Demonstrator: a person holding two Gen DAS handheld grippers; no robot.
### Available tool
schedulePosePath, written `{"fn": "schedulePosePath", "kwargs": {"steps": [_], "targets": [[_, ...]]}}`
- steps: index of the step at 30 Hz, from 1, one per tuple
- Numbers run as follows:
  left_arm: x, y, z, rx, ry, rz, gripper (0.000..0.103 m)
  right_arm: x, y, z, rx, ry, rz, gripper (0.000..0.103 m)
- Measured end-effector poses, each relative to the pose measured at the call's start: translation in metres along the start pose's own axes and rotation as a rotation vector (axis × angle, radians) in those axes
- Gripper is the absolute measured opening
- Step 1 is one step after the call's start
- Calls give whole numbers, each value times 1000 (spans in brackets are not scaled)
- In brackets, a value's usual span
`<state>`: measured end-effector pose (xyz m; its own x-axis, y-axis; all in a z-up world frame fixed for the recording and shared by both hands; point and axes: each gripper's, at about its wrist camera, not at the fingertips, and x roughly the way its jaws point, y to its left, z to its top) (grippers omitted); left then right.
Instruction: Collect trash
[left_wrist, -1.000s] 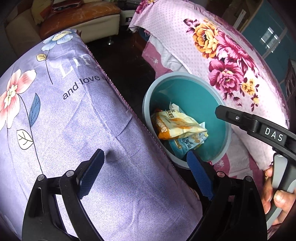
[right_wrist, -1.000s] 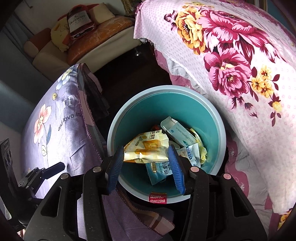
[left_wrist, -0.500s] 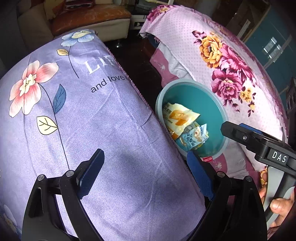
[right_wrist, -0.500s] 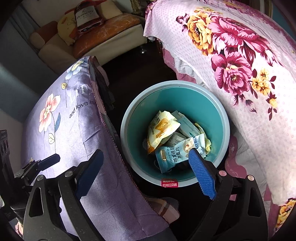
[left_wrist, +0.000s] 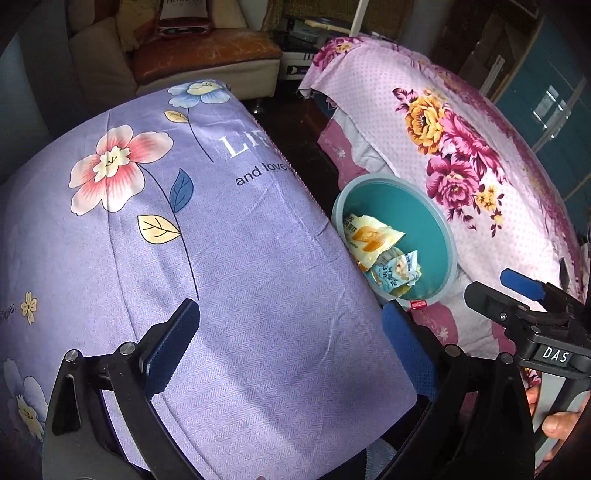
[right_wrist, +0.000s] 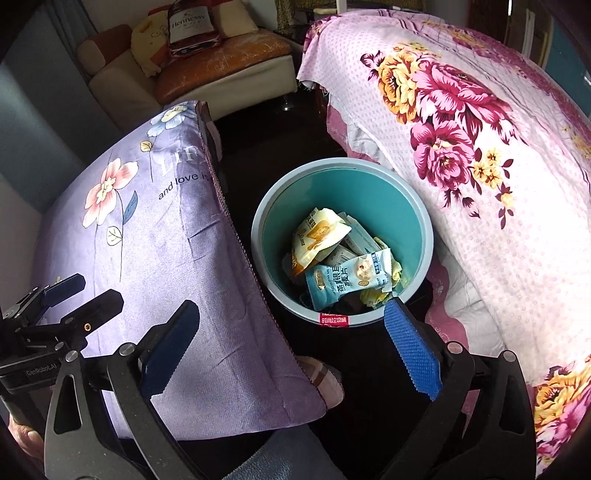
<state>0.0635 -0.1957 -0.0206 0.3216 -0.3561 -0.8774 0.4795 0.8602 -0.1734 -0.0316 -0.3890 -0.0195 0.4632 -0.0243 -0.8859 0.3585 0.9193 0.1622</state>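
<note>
Blue-padded jaws of the right gripper (right_wrist: 291, 345) stand wide open and hold nothing at the bottom of the right wrist view, just below the near rim of a teal bin (right_wrist: 341, 242) at frame centre. Inside the bin lie the wrappers: a light-blue packet (right_wrist: 349, 278) nearest, a yellow-and-white packet (right_wrist: 317, 236) behind it, and more crumpled ones underneath. A red label (right_wrist: 333, 320) sits on the bin's near rim. To the left spreads a purple flowered cover (right_wrist: 147, 240); to the right, a pink flowered cover (right_wrist: 498, 166). The left gripper (left_wrist: 291, 343) fills the bottom of its own view, jaws wide open and empty, over the purple cover. At upper left, far back, stands a sofa (right_wrist: 221, 70) with cushions.
</note>
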Motion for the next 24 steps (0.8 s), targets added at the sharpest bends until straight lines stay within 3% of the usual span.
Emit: {"fn": "schedulePosePath", "kwargs": {"steps": [12, 24], "targets": [[-24, 6, -25, 2, -37, 41, 99, -21, 16, -24, -54, -21, -34, 96], [-24, 10, -35, -5, -48, 58, 99, -21, 12, -33, -55, -27, -51, 96]]}}
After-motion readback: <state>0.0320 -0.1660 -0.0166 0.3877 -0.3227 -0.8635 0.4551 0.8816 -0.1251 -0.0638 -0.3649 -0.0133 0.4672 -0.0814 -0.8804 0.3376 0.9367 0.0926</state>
